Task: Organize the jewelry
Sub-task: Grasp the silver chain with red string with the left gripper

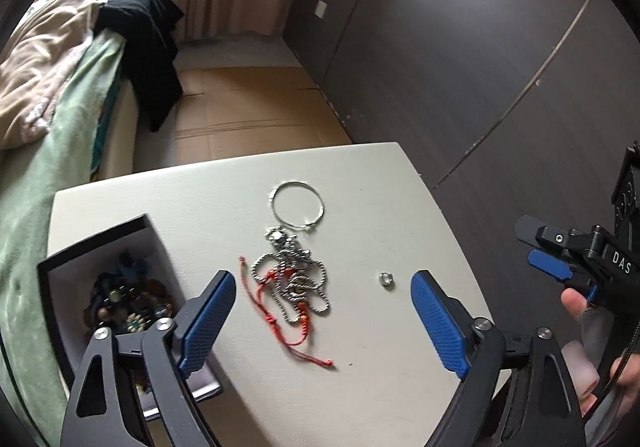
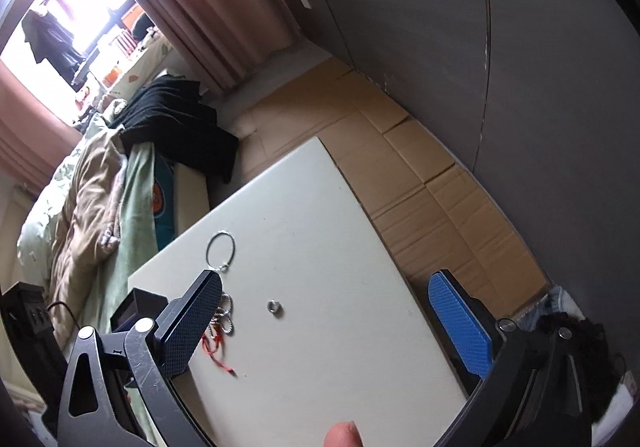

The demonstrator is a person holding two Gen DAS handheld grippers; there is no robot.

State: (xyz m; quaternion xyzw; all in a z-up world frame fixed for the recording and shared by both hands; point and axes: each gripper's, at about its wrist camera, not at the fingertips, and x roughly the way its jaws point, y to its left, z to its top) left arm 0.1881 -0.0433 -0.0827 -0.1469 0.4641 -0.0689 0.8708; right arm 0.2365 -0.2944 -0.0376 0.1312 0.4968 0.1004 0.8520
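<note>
**Four loose pieces wait on the counter, both sets of fingers wide and empty**

Left wrist view: the left gripper [image 1: 322,323] hangs over the white counter [image 1: 380,183] with its fingers [image 1: 208,323] spread wide, nothing between them. Straight ahead lies a tangle of silver bead chain [image 1: 294,273] laced with a red cord [image 1: 276,311]; beyond it a thin wire hoop [image 1: 298,207], and to the right a small silver ring [image 1: 386,279]. The open box [image 1: 108,267] at the left already holds beaded pieces. The chain looks light, limp and slippery, likely to drag the cord along, so pinching a bunched part near its middle seems safest. The right gripper [image 1: 532,251] enters from the right edge, also open.

Right wrist view: the right gripper [image 2: 324,327] is spread wide and empty, the ring [image 2: 274,305] between its fingers on the counter. The ring is hard, tiny and may roll or skid. Bare counter surrounds it, though the right edge drops to the cardboard-covered floor [image 2: 420,183].
</note>
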